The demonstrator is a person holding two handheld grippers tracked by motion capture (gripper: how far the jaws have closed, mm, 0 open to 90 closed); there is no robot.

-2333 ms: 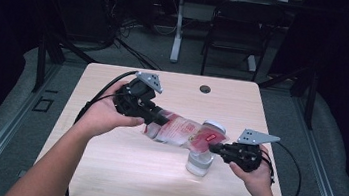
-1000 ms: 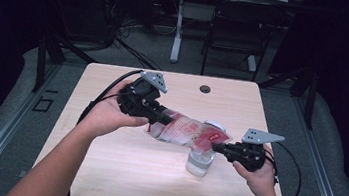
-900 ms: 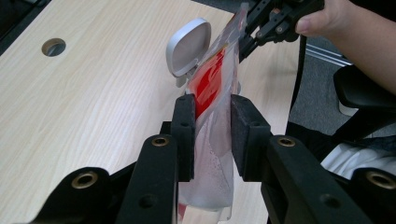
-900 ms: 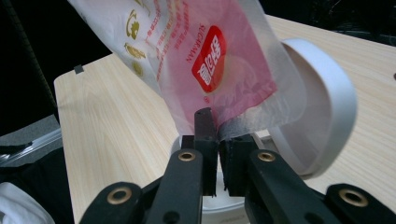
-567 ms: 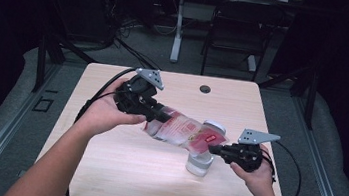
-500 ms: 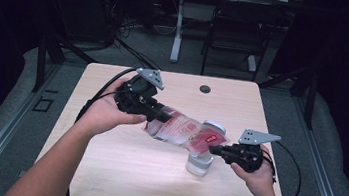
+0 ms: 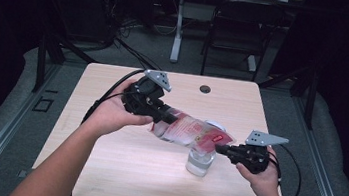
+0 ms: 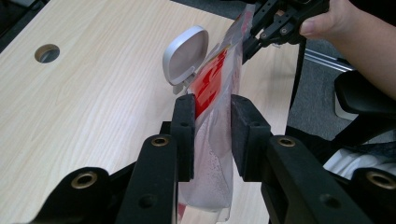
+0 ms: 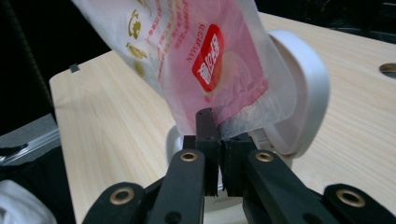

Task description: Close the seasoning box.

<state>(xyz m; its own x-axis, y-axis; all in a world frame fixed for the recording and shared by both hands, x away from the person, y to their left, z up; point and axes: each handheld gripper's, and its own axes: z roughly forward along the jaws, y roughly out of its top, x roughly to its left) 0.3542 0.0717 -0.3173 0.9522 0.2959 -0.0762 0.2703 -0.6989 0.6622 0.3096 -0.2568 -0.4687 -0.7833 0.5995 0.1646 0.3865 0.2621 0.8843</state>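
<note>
A clear plastic pouch with red print, holding white grains, hangs in the air tilted over a clear jar whose grey flip lid stands open. The pouch's red end lies just above the jar's mouth. The left gripper clamps the pouch's grain-filled end between its pads, up and away from the jar. The right gripper, just beside the jar, pinches the pouch's red-end edge with its jaws nearly together. The jar stands on the light wooden table.
</note>
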